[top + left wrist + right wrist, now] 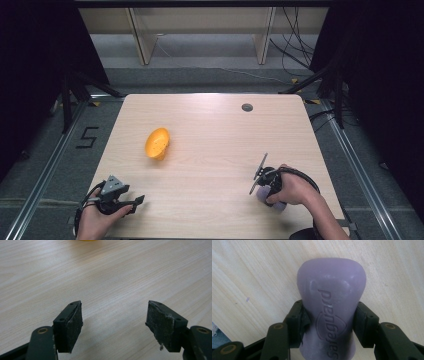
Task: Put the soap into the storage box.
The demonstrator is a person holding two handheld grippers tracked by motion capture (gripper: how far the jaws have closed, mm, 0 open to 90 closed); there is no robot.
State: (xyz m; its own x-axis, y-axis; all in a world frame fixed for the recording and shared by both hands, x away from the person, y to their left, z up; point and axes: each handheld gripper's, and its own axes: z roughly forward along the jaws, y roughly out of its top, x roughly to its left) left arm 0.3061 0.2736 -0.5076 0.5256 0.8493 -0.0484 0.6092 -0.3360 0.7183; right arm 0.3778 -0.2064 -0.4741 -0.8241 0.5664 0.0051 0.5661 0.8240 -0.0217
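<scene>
A purple soap bar [331, 290] with "Safeguard" stamped on it lies on the wooden table [215, 130] near the front right. My right gripper [329, 322] is shut on it, its pads [298, 320] pressing the bar's narrow waist from both sides. In the high view the hand covers most of that gripper [267, 187], and a bit of the soap bar [278, 205] shows beneath. An orange, shell-shaped dish [157, 143] sits left of centre. My left gripper [136, 203] rests at the front left corner, open, with bare wood between its pads [113, 322].
A round grey cable hole [247, 107] sits near the table's far edge. Beyond the table are shelf legs [142, 45] and loose cables [295, 55] on the floor. A black "5" [87, 137] is marked on the floor at the left.
</scene>
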